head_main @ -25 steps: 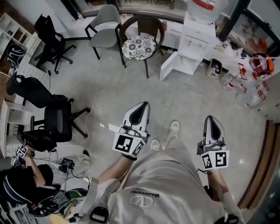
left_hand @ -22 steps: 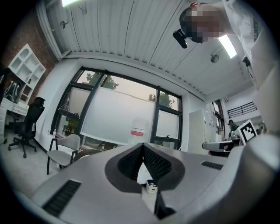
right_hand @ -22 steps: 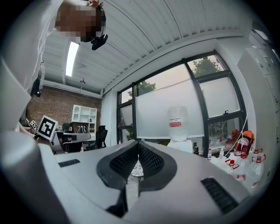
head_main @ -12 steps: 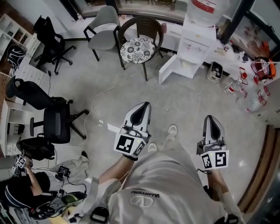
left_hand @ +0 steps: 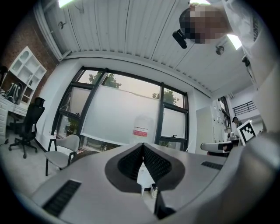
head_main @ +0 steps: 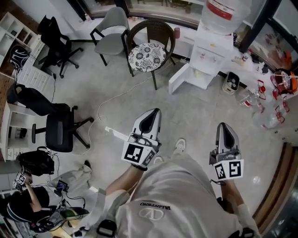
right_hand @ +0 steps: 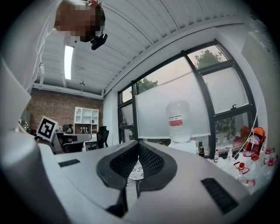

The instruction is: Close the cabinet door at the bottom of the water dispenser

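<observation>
A white water dispenser (head_main: 210, 49) with a big bottle (head_main: 222, 11) on top stands at the far wall, top right in the head view. Its bottom cabinet door (head_main: 179, 78) hangs open, swung out to the left. Both grippers are held level in front of me, well short of it. My left gripper (head_main: 152, 114) is shut with nothing in it, and my right gripper (head_main: 225, 127) is shut and empty too. The bottle (left_hand: 142, 129) shows beyond the left gripper (left_hand: 142, 146). From the right gripper (right_hand: 139, 143) the bottle (right_hand: 178, 121) appears to the right.
A wicker chair with a patterned cushion (head_main: 148, 52) and a grey chair (head_main: 110, 35) stand left of the dispenser. A white cable (head_main: 116, 95) trails over the floor. Black office chairs (head_main: 58, 130) and a seated person (head_main: 25, 207) are at left; bottles (head_main: 253, 100) clutter the right.
I have walked forward: the dispenser, chairs and floor have slid down and nearer in the head view. Both grippers stay shut and keep their place in front of me.
</observation>
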A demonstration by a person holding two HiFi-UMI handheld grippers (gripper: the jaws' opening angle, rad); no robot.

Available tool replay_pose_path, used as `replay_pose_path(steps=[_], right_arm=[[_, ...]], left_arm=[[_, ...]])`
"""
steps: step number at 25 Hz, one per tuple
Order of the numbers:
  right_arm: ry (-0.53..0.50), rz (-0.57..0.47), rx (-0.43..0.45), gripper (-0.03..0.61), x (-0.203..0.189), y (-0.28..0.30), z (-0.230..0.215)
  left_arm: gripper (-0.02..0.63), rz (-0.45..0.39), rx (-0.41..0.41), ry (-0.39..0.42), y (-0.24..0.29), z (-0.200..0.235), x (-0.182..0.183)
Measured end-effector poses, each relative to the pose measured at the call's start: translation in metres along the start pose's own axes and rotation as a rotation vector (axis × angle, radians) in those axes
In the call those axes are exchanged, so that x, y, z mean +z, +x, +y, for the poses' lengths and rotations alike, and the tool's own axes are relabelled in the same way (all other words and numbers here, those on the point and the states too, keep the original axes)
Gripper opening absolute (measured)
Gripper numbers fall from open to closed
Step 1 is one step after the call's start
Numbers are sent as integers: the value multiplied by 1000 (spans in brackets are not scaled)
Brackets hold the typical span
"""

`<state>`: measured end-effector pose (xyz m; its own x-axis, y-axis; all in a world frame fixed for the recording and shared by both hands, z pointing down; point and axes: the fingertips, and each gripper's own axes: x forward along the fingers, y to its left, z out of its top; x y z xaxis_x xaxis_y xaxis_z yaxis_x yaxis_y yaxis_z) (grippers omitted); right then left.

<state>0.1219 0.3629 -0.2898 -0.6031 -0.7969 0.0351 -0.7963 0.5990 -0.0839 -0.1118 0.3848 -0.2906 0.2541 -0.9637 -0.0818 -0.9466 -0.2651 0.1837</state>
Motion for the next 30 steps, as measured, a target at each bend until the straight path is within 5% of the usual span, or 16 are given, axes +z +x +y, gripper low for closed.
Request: replay_pose_path(steps=[19, 30], right_arm=[[28, -7, 83, 17, 9, 42, -91], [48, 4, 99, 17, 4, 49, -93]], left_arm=[[8, 9, 71, 39, 79, -34, -7], [8, 28, 100, 52, 80, -28, -6]])
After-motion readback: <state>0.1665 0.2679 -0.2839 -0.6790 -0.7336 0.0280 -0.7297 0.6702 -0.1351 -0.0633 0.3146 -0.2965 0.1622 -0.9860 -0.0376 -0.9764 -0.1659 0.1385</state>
